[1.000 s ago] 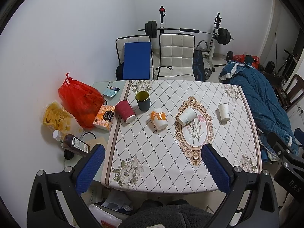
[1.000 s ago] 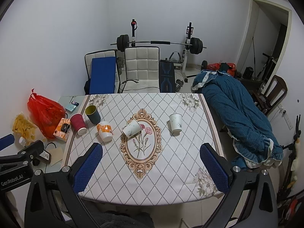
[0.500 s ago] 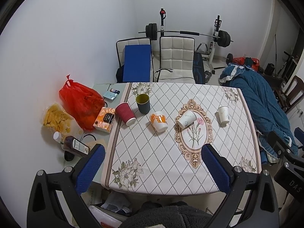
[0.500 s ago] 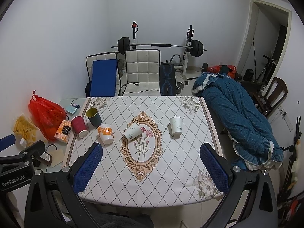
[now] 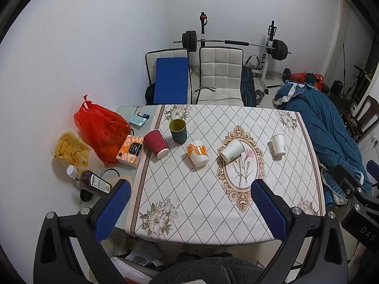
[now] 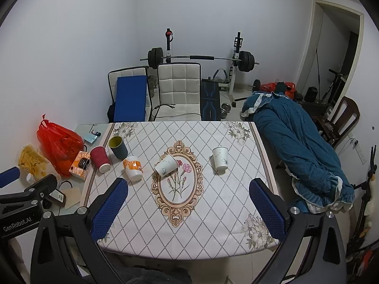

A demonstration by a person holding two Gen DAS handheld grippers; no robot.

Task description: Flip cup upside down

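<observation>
Several cups stand or lie on a patterned tablecloth [image 5: 201, 189] [image 6: 189, 213]. A dark green cup [image 5: 178, 130] [image 6: 118, 147] stands upright with its mouth up. A red cup [image 5: 156, 143] [image 6: 100, 158], an orange-and-white cup [image 5: 198, 154] [image 6: 133, 167] and a white cup [image 5: 278, 146] [image 6: 220, 158] stand mouth down. Another white cup [image 5: 231, 149] [image 6: 166, 165] lies tilted on the oval motif. My left gripper [image 5: 189, 209] and right gripper [image 6: 189, 208] are both open and empty, high above the table's near edge, far from all the cups.
A red bag [image 5: 101, 127], a tissue box [image 5: 130, 150], a snack bag [image 5: 71, 150] and a bottle [image 5: 91, 182] lie left of the cloth. Two chairs [image 5: 220, 75] and a barbell rack stand behind the table. A blue blanket [image 5: 329, 132] lies at the right.
Both grippers have pulled back and up from the table, so the table looks smaller and lower in view. The cups have not moved.
</observation>
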